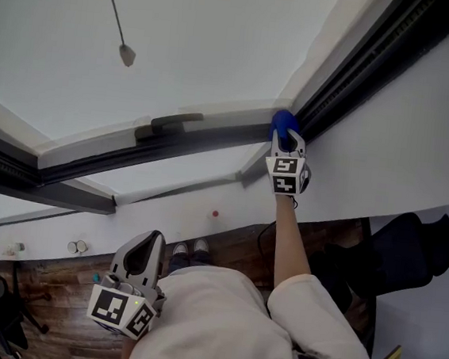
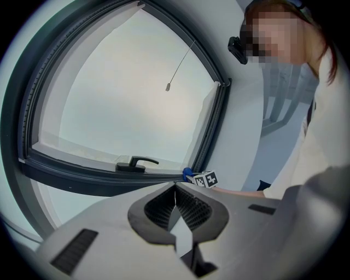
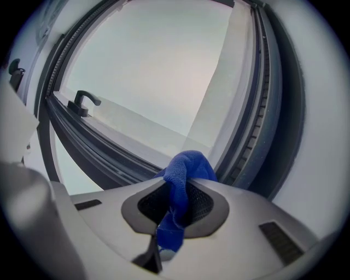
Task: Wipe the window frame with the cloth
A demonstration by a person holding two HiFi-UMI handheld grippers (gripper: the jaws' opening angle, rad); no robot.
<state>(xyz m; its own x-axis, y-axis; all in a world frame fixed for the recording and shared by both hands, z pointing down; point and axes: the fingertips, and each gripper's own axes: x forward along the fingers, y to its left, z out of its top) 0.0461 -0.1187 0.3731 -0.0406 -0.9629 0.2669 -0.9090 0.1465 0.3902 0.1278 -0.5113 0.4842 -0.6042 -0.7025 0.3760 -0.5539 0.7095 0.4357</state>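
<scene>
**Head view:** A blue terry cloth (image 1: 283,123) is held up by the raised right gripper (image 1: 287,144) at the corner of the dark grey window frame (image 1: 213,138), where the lower rail meets the side rail. A black lever handle (image 1: 171,121) is seen on the lower rail, well to the left of the cloth. A thin cord with a small weight (image 1: 126,54) hangs in front of the pale pane. The left gripper (image 1: 151,243) is kept low, near the person's white-sleeved shoulder (image 1: 314,312) and well apart from the window, with a wooden floor (image 1: 237,248) below.

**Left gripper view:** The fingers (image 2: 158,210) are closed together, tip against tip, with nothing between them. Beyond them the frame and its handle are shown. The right gripper's marker cube (image 2: 206,179) is seen at the frame's corner, with a scrap of blue cloth just beside it.

**Right gripper view:** The fingers are clamped on the cloth. It is bunched above their tips, and a tail of it is left hanging down between them. The bunched end is seen against the corner of the frame. Whether it actually touches the rail cannot be told.
</scene>
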